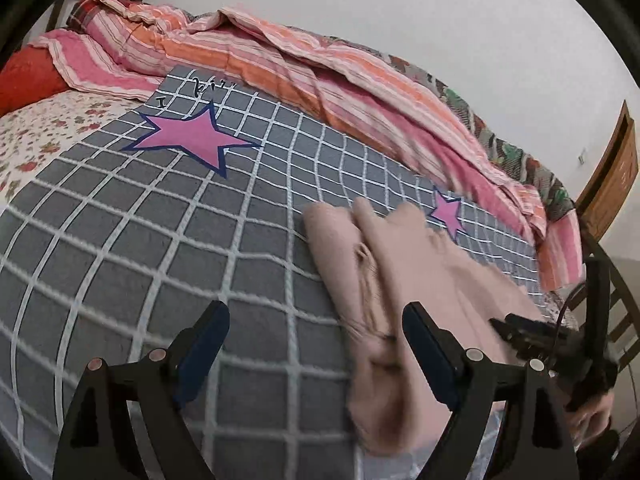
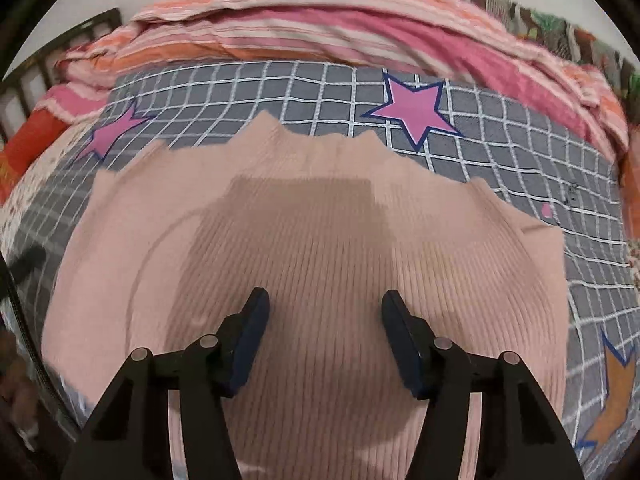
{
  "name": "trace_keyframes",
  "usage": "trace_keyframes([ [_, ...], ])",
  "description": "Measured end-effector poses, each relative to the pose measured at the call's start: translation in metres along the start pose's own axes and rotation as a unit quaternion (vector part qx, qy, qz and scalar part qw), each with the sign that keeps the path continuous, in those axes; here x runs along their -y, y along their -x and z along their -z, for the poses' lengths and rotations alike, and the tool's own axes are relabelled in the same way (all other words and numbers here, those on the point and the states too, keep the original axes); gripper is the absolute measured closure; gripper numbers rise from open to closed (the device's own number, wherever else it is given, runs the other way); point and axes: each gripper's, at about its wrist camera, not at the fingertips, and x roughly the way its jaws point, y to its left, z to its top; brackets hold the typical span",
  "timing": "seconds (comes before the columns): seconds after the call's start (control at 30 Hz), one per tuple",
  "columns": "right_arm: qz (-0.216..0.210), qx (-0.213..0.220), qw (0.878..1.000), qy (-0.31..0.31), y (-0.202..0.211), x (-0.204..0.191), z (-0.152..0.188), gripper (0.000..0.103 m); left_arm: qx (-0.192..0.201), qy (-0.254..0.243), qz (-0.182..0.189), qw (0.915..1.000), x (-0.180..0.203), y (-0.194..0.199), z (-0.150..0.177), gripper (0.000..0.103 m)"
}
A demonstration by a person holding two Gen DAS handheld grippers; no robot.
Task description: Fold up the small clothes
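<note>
the pink ribbed garment (image 2: 304,264) lies spread on the grey checked blanket (image 1: 160,248) of the bed, and the right tongs (image 2: 324,336) hover straight above its middle, fingers apart and holding nothing. the left tongs (image 1: 316,344) are also parted and empty — the cloth sits off to their right, only its bunched edge under the right finger. its ragged far edge points toward the striped quilt (image 1: 304,68). the right hand looks nearer for the next grip.
</note>
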Motion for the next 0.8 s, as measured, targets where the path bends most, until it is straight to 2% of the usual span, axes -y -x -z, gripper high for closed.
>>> trace_keyframes([
  [0.2,-0.005,0.025,0.999,0.021,0.016,-0.002,0.035,0.045,-0.022,0.006,0.011,0.9997,0.017,0.012,0.029,0.016],
  [0.33,-0.033,0.027,0.999,0.028,0.025,0.001,0.06,0.045,-0.045,0.019,0.031,0.9983,0.024,0.009,0.053,0.016],
  [0.43,-0.069,0.034,0.997,0.017,0.04,0.012,0.071,0.045,-0.036,0.028,0.038,0.9982,0.03,0.011,0.065,0.016],
  [0.5,-0.096,0.038,0.995,0.0,0.05,0.023,0.079,0.045,-0.039,0.037,0.057,0.997,0.034,0.008,0.064,0.016],
  [0.57,-0.103,0.044,0.994,-0.011,0.057,0.032,0.085,0.045,-0.038,0.036,0.058,0.9969,0.038,0.001,0.061,0.016],
  [0.67,-0.094,0.053,0.994,-0.028,0.068,0.049,0.093,0.045,-0.029,0.047,0.048,0.9973,0.042,-0.012,0.051,0.017],
  [0.8,-0.08,0.064,0.993,-0.057,0.081,0.076,0.103,0.045,-0.013,0.08,0.051,0.9954,0.044,-0.026,0.036,0.028],
])
